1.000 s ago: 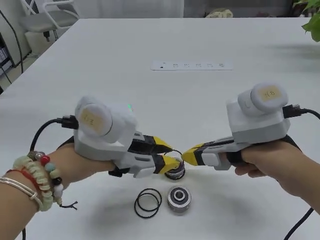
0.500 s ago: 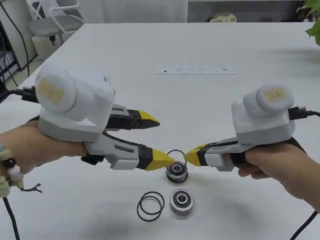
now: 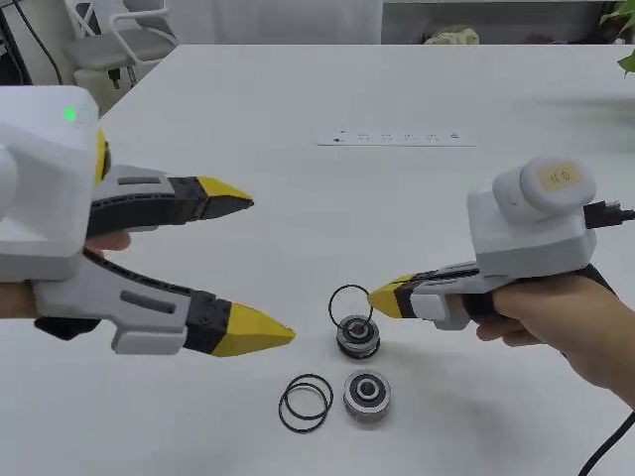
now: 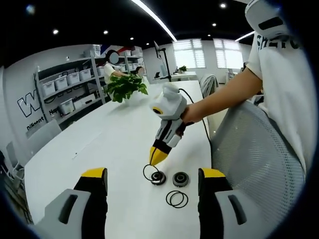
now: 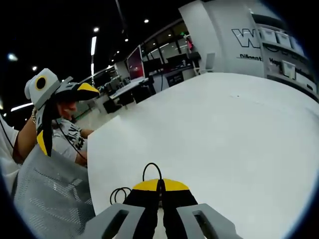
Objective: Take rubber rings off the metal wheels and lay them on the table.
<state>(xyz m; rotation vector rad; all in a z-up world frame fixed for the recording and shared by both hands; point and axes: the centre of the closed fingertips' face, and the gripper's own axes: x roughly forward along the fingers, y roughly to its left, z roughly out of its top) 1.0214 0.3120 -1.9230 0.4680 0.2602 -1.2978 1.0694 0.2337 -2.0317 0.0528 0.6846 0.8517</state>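
Yellow-tipped and spread wide, the left gripper [image 3: 268, 270] takes up the left of the head view, grasping nothing and well apart from the work. Low in the centre, two loose black rubber rings [image 3: 305, 402] lie overlapped on the white table [image 3: 298, 99], just beside a round metal wheel [image 3: 367, 394] that looks stripped. Just above that in the frame sits a second metal wheel [image 3: 357, 335], and a thin black rubber ring [image 3: 349, 288] stands up from its top as an upright loop. Whether its lower edge has left the wheel's groove I cannot tell. To the right, the right gripper [image 3: 375, 297] is clenched on this loop's near side. In the right gripper view the pressed-together tips [image 5: 160, 183] have the loop [image 5: 152, 164] rising just beyond them. The ring looks light, soft and stretchy, likely to spring back or slide out of smooth tips, so a firm pinch on its free arc suits it. The wheel seems rigid and heavier, yet may drag or tip unless braced by its rim.
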